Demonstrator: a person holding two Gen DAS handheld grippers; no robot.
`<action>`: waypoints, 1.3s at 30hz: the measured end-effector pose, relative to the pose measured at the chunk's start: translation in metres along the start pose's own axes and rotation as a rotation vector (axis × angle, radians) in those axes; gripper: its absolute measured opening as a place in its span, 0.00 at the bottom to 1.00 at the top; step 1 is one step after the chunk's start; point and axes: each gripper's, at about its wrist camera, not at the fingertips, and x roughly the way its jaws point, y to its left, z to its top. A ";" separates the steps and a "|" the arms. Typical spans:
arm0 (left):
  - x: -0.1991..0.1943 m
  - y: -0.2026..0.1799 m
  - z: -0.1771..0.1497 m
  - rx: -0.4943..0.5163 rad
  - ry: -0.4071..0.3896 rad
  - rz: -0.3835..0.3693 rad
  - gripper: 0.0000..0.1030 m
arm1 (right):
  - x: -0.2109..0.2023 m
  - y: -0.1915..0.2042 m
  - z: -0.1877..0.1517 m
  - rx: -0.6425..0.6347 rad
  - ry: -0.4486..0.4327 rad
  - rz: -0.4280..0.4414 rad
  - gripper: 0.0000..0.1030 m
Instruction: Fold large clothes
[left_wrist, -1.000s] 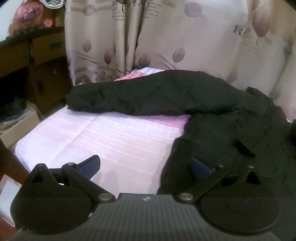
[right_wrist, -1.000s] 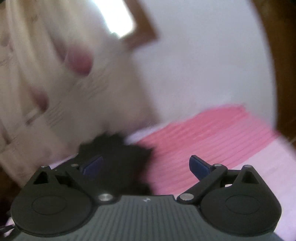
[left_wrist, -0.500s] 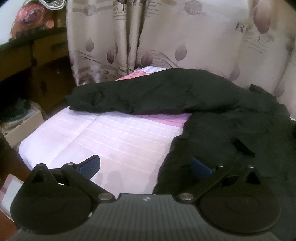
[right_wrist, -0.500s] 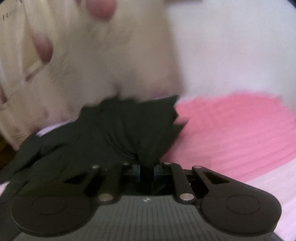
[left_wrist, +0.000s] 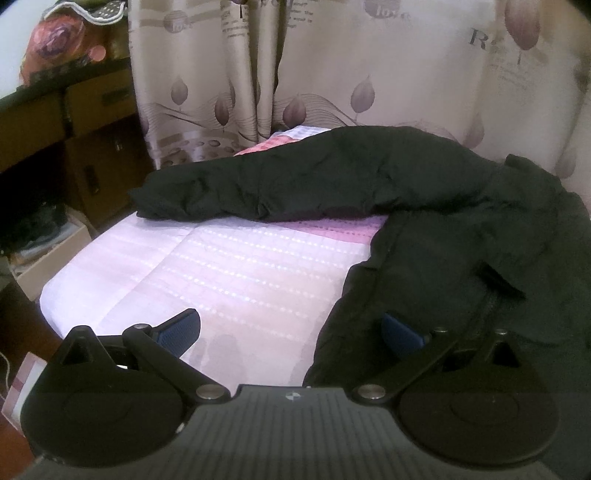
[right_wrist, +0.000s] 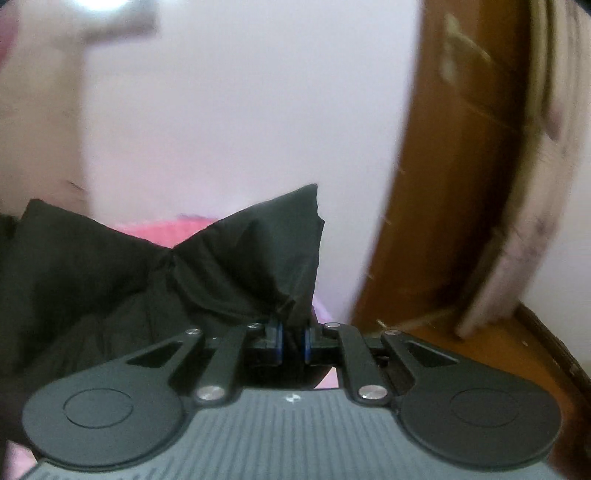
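R gripper (right_wrist: 291, 341) clamped on black jacket (right_wrist: 236, 266) corner — L gripper (left_wrist: 291, 328) spread wide.

Leaf-print curtain (left_wrist: 332, 74), pink bedspread (left_wrist: 221, 273), wooden door (right_wrist: 454, 184)

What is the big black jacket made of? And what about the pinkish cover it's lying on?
The black jacket looks like thin, smooth woven fabric, maybe nylon or polyester: it crumples into sharp little creases, looks slightly puffy, and has a faint sheen. The cover looks like soft, matte woven cloth, perhaps cotton: it shows stripes and a small raised grid pattern. The exact fibres can't be told from the pictures.
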 end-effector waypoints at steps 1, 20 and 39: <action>0.001 0.000 0.001 0.002 0.000 0.002 1.00 | 0.008 -0.003 -0.007 -0.019 0.011 -0.036 0.10; 0.015 0.010 0.001 0.050 0.040 -0.171 0.92 | -0.180 0.065 -0.150 0.132 0.090 0.716 0.90; -0.076 0.009 -0.068 0.017 0.133 -0.449 0.17 | -0.221 0.051 -0.197 0.189 0.175 0.694 0.14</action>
